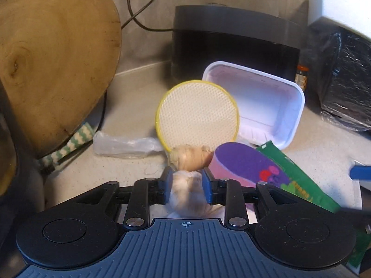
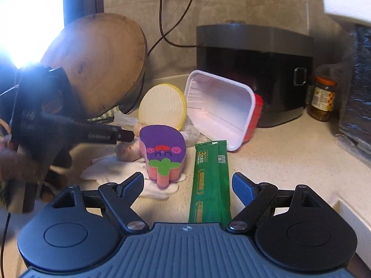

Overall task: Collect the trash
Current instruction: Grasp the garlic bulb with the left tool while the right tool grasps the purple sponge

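leaning at far left against the wall: a round wooden board [image 1: 55,64], with a crumpled clear plastic bag [image 1: 123,144] lying on the pale surface [image 1: 111,173] just beside its foot. straddling a garlic bulb [image 1: 187,192] near the middle: the left tool [image 1: 187,185], blue pads [image 1: 167,186] flanking the bulb on both sides; impossible to tell whether pressing on it or merely standing against it, so grip unconfirmed. touching the bulb from behind: a second, tan piece [image 1: 191,159], perhaps another garlic. standing further back: a yellow-rimmed mesh disc [image 1: 197,113], propped against a tipped white plastic tray [image 1: 262,97], with a dark cooker [image 1: 234,44] behind both. lying on white tissue [image 2: 116,166] right of the garlic: a purple-faced sponge [image 2: 163,153]. stretching toward the camera just right of the sponge: a green wrapper [image 2: 209,180], passing between the fingers of the right tool [image 2: 187,187], spread wide and gripping nothing. standing at far right beside the cooker: a jar [image 2: 322,99], likely not trash.

judging progress: barely begun. still sitting out on the surface: bag, tray, wrapper and tissue, with no bin in view. apparently reaching for first pieces only, garlic on the left, wrapper on the right; nearly all collecting left to do.
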The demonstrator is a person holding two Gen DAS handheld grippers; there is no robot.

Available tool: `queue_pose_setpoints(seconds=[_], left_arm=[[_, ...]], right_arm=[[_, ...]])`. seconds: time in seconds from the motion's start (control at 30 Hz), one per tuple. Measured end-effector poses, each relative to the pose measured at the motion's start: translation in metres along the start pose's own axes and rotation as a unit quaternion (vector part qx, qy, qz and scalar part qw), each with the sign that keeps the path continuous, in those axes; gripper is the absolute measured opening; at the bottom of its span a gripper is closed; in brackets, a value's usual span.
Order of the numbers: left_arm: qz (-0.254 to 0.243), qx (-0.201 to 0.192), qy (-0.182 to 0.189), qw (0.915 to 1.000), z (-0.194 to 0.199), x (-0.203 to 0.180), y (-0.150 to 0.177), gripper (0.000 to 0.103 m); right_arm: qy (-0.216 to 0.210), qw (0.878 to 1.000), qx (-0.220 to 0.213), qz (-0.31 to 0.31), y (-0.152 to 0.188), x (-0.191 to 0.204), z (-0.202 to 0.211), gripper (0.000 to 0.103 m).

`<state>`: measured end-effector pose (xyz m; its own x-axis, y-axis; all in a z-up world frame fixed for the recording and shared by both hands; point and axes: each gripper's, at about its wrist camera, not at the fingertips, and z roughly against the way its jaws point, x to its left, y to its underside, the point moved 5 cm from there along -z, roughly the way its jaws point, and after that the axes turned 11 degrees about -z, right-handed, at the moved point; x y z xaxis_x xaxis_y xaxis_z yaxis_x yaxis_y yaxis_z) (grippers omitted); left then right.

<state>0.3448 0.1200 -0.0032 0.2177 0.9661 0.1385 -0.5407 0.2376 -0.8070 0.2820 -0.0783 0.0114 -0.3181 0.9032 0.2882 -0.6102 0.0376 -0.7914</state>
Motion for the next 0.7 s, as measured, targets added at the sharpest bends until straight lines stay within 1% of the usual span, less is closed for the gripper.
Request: queue_pose_setpoints(seconds=[0.1,0.17,0.23,0.33,0.37,0.4,0.47,0.57,0.7], left_arm=[[0.001,-0.011,0.011,0.9999,0.003,0.003,0.009,0.035],[-0.013,-0.012,0.021,0.9996,0.006,0.002,0.013,0.038],[-0.031,-0.015,0.022,0.9992,0.011,-0.001,0.018,0.039],[-0.038,-0.013,0.025,0.9989,0.009,-0.003,0.020,0.046],[-0.037,-0.017,0.026,0.9988,0.007,-0.004,0.021,0.048],[-0.037,-0.017,0.026,0.9988,0.006,-0.006,0.020,0.048],[-0.032,-0.010,0.023,0.9992,0.000,-0.007,0.017,0.053],[-0.021,0.001,0.023,0.9995,-0.012,-0.010,0.013,0.055],[-0.015,0.013,0.008,0.9998,-0.020,-0.014,0.011,0.055]], right_arm=[[-0.007,0.999,0.033,-0.020,-0.012,0.001,-0.031,0.084],[-0.003,0.998,0.052,-0.030,-0.016,0.003,-0.053,0.084],[-0.004,0.998,0.060,-0.034,-0.019,0.005,-0.070,0.084],[-0.023,0.994,0.086,-0.057,-0.018,0.005,-0.084,0.084],[-0.027,0.993,0.093,-0.064,-0.016,0.006,-0.085,0.078],[-0.031,0.993,0.097,-0.065,-0.015,0.006,-0.084,0.068],[-0.047,0.992,0.104,-0.062,-0.012,0.009,-0.076,0.054],[-0.038,0.994,0.091,-0.052,-0.012,0.009,-0.060,0.053],[-0.038,0.995,0.075,-0.057,-0.015,-0.002,-0.039,0.053]])
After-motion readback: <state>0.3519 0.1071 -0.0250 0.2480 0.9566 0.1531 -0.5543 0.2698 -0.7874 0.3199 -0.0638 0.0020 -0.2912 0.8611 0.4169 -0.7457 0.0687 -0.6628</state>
